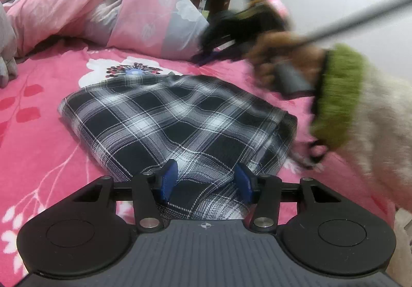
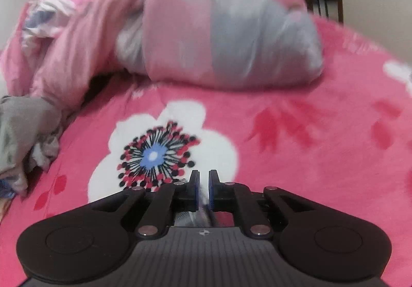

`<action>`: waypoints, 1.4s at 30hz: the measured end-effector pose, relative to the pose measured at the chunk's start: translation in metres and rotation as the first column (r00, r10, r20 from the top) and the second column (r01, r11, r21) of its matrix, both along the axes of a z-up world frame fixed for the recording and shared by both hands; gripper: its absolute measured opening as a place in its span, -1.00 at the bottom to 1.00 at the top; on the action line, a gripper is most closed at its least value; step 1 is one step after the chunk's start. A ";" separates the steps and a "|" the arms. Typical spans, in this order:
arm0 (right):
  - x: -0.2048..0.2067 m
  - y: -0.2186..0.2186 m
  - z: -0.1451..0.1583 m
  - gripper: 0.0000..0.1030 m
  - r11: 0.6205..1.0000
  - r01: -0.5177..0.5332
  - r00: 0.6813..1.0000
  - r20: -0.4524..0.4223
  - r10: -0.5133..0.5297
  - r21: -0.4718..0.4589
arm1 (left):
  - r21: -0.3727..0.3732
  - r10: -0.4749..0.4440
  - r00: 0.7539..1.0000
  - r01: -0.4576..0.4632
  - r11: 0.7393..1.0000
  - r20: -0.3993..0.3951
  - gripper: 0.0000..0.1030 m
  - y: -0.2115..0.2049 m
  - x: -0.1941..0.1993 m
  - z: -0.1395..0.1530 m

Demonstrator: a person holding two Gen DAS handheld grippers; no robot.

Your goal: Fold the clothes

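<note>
The left tool (image 1: 206,181) hangs just over the near edge of the plaid cloth (image 1: 180,122), its blue pads (image 1: 168,180) spread wide with nothing between them. The cloth lies folded flat on the pink floral bed (image 1: 46,132), roughly in the middle. To its right a hand (image 1: 280,65) in a green-cuffed sleeve (image 1: 337,96) grips the handle of the right tool (image 1: 221,37), blurred, beyond the cloth's far right corner. In the right wrist view, the right tool (image 2: 204,185) has its pads nearly pressed together, only a thin gap left; I cannot tell whether they pinch anything. Ahead lies a white flower print (image 2: 164,148), grey clothes (image 2: 23,127) at the left, and farthest a rumpled pink quilt (image 2: 206,37).
</note>
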State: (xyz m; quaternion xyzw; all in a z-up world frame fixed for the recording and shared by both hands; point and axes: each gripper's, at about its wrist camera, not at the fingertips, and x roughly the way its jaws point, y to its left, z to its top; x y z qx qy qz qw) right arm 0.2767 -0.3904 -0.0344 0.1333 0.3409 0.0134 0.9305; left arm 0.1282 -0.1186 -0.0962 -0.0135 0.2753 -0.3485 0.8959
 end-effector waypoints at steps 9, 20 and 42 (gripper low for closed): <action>-0.053 0.002 -0.036 -0.80 0.992 -0.113 0.982 -0.157 0.102 -0.061 | 0.042 0.005 1.000 -0.005 0.999 0.010 -0.03 -0.004 -0.002 0.002; -0.145 0.008 -0.014 -0.69 0.996 -0.050 0.999 0.003 0.050 -0.076 | 0.227 0.051 0.998 -0.055 0.972 0.024 -0.02 -0.020 -0.007 0.021; -0.284 0.032 -0.013 1.00 0.969 0.240 0.962 0.120 -0.247 0.065 | 0.124 0.283 0.932 -0.260 0.958 -0.226 0.59 0.047 -0.059 0.062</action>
